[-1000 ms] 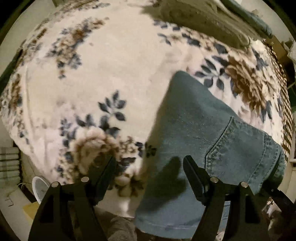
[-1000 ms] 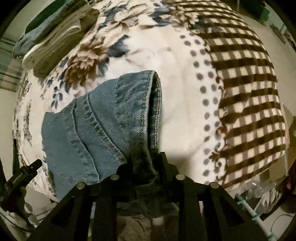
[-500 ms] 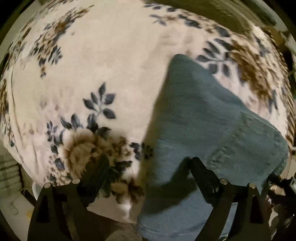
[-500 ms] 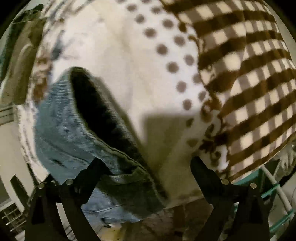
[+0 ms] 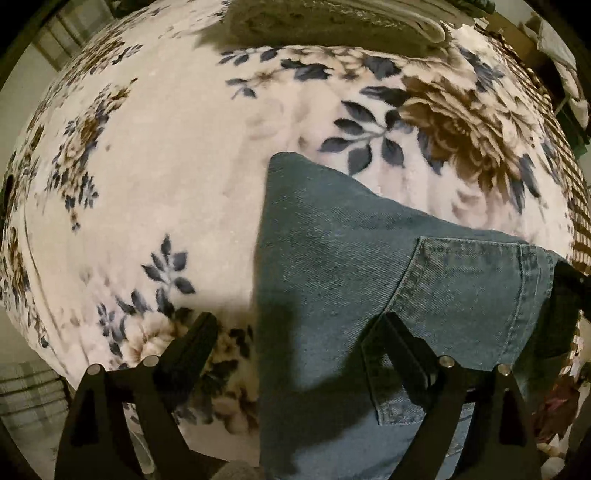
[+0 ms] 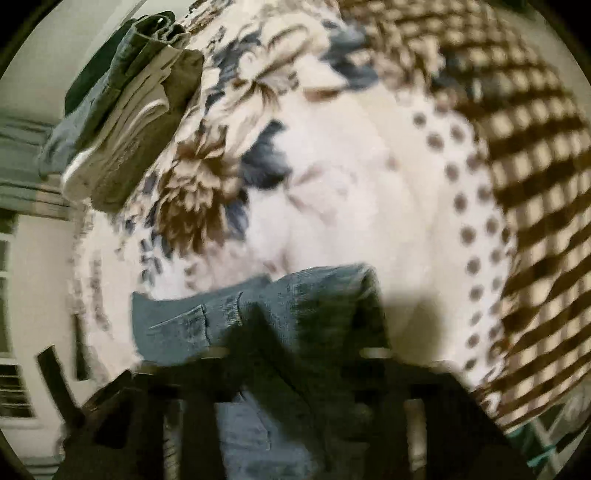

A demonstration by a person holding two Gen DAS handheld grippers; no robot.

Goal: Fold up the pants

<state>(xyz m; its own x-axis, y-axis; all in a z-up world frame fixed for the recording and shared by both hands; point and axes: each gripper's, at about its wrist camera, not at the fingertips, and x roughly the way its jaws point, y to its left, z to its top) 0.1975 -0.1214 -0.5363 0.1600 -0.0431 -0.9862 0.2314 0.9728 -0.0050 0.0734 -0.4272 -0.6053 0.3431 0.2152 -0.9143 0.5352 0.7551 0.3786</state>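
Blue denim pants [image 5: 369,258] lie folded on a floral blanket [image 5: 166,166], back pocket up. My left gripper [image 5: 295,332] points straight down over them and is open. One finger [image 5: 199,332] is above the blanket and the other is above the pocket, so the pants' left edge lies between them untouched. The right wrist view is badly blurred. My right gripper [image 6: 295,354] hovers over the pants' waistband end [image 6: 325,291] with its jaws closing, drawn almost together. I see no denim between the tips, though blur hides the pads.
A stack of folded clothes [image 6: 125,122] sits at the blanket's far edge, also at the top of the left wrist view [image 5: 332,22]. A brown checked border [image 6: 535,203] runs along the blanket's right side. Beyond the bed edge are a wall and clutter.
My right gripper let go of the waistband, opened wide, then drew its jaws together while pulling back. My left gripper widened and slid sideways along the pants.
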